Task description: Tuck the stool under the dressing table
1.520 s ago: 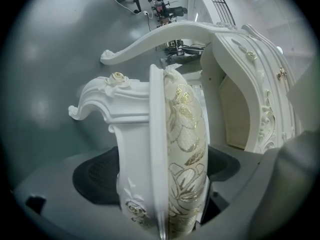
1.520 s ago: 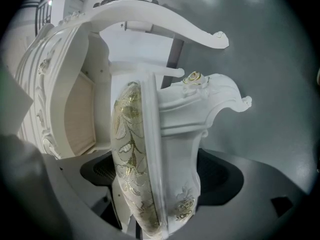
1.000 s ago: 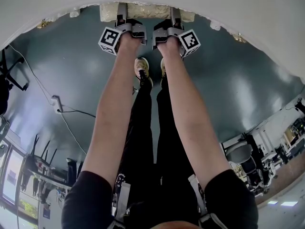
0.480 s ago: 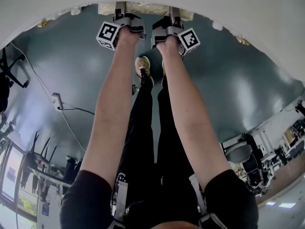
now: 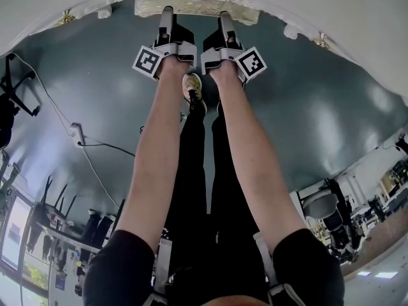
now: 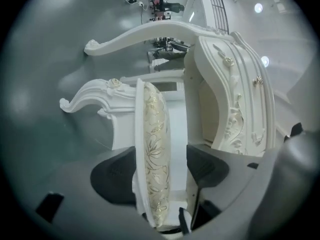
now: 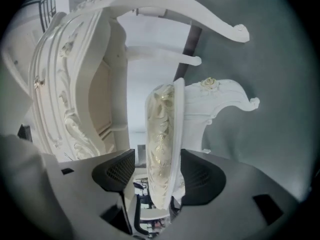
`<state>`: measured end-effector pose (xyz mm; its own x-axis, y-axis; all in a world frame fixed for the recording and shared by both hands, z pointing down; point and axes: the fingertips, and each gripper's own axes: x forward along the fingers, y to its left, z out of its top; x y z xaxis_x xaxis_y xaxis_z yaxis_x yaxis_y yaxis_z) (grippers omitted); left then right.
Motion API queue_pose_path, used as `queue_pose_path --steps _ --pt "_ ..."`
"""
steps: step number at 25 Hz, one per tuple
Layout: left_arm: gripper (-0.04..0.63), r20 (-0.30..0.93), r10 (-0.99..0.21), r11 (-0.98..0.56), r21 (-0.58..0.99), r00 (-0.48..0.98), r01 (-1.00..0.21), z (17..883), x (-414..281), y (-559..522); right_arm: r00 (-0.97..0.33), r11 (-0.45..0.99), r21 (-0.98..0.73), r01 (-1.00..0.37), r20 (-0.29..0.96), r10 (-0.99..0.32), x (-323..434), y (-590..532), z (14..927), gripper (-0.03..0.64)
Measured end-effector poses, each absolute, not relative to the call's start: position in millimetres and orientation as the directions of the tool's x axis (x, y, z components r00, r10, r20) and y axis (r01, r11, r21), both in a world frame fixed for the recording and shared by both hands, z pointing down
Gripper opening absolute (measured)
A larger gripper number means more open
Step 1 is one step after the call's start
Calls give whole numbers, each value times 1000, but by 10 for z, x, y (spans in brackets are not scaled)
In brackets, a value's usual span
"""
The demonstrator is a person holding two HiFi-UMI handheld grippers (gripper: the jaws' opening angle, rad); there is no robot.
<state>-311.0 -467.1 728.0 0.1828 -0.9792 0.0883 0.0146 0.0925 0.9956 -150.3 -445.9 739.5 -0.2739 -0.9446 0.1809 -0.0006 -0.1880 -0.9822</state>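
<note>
The stool's gold-flowered cushion (image 5: 197, 6) shows at the top of the head view, under the edge of the white dressing table (image 5: 287, 5). My left gripper (image 5: 166, 19) and right gripper (image 5: 224, 23) reach over its near edge side by side. In the left gripper view the seat (image 6: 155, 149) runs between the jaws; one pad lies against the white frame and a gap shows on the cushion side. The right gripper (image 7: 158, 154) straddles the seat (image 7: 162, 134) the same way, with a narrower gap. Both pairs of jaws have just been closing around the seat.
The table's carved drawer front (image 6: 235, 99) stands close beside the stool. A curved stool leg (image 6: 90, 96) juts over the grey floor. The person's shoes (image 5: 191, 88) stand just behind the grippers. A cable and power strip (image 5: 76, 136) lie at left; office chairs (image 5: 319, 206) stand at right.
In the head view both grippers now sit lower in the picture, with more of their fingers showing over the stool's edge. The cushion lies slightly higher in the frame.
</note>
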Motion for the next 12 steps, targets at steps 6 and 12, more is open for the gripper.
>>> queue_pose_path --steps 6,12 --pt "34 37 -988 36 999 152 -4 6911 -3335 -4503 -316 -139 -983 -120 170 -933 -1599 -4367 6996 95" --pt "18 -128 -966 -138 990 223 -28 5869 -3181 -4341 -364 -22 -982 -186 90 -927 -1588 -4285 6139 23"
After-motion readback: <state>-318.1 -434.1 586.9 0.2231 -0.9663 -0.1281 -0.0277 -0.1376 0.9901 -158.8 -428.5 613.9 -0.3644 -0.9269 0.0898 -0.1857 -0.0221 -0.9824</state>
